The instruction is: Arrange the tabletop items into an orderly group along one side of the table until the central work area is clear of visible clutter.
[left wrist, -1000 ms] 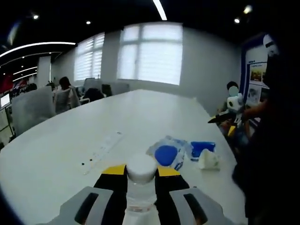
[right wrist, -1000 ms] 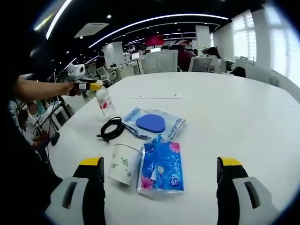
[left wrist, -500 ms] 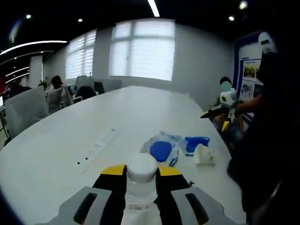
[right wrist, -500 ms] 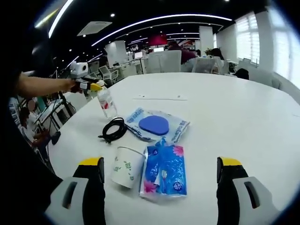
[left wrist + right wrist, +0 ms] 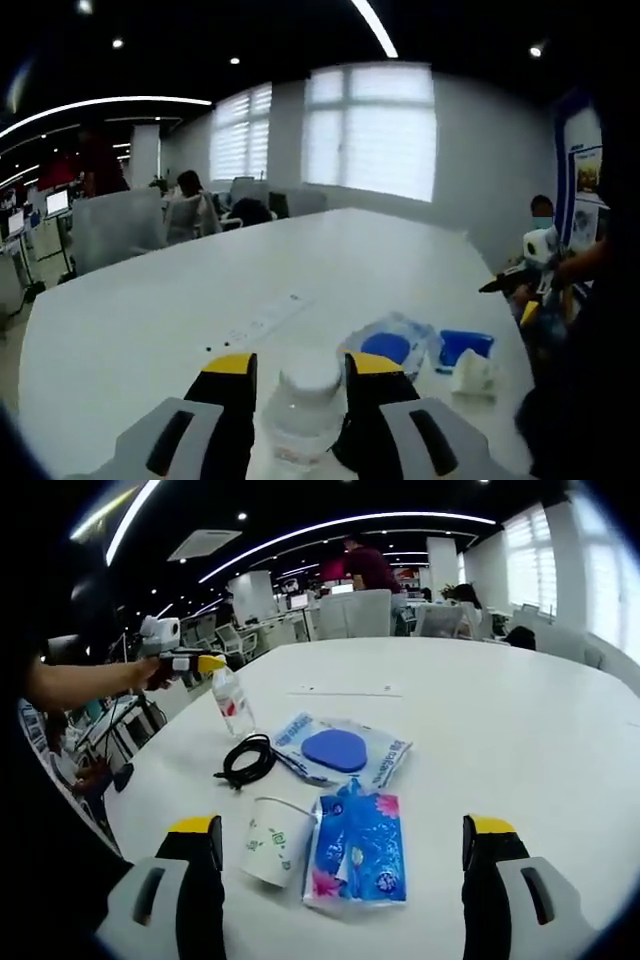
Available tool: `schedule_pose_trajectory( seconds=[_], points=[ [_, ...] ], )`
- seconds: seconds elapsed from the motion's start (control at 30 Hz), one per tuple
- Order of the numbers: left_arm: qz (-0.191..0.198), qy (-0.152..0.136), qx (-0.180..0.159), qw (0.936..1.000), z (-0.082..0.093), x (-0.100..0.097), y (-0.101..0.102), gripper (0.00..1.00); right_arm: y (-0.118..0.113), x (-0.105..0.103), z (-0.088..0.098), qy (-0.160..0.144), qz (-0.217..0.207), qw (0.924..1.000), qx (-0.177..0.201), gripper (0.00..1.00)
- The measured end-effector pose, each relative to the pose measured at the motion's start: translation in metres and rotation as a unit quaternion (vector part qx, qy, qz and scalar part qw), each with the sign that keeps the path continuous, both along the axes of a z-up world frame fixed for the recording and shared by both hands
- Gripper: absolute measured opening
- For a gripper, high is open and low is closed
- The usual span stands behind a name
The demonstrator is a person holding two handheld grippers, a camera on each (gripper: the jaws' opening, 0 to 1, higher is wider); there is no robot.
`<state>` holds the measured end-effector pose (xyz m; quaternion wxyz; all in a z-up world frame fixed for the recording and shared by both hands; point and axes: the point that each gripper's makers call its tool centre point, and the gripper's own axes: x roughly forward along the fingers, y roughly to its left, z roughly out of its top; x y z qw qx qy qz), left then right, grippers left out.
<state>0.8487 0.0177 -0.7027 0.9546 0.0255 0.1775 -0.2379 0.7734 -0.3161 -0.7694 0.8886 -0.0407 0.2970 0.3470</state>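
The left gripper (image 5: 297,400) pinches the bottle (image 5: 230,702) near its cap; set it upright by the counter (image 5: 520,720) edge. The right gripper (image 5: 340,855) is spread wide.

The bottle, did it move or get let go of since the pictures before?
No, the left gripper still clamps the bottle by its neck, standing on the table. It has hardly moved. The right gripper stays open above the paper cup and tissue pack. The cable lies unchanged.
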Motion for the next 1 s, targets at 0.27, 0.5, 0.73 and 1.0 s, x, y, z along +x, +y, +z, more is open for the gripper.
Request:
schedule_pose_trajectory(
  seconds=[0.27, 0.5, 0.73, 1.0],
  points=[
    [0.132, -0.042, 0.038, 0.9896, 0.000, 0.000, 0.002, 0.34, 0.002, -0.001, -0.003, 0.005, 0.005, 0.9999, 0.008, 0.96],
    [0.235, -0.052, 0.037, 0.9699, -0.002, -0.001, 0.012, 0.32, 0.006, -0.001, -0.005, 0.007, 0.009, 0.9998, 0.014, 0.95],
    [0.289, -0.064, 0.021, 0.9549, -0.007, 0.004, 0.025, 0.23, 0.008, -0.005, -0.009, 0.012, 0.015, 0.9997, 0.015, 0.95],
    [0.283, -0.078, 0.032, 0.9554, -0.012, 0.015, 0.030, 0.21, 0.004, -0.006, -0.012, 0.015, 0.012, 0.9997, 0.015, 0.94]
  ],
)
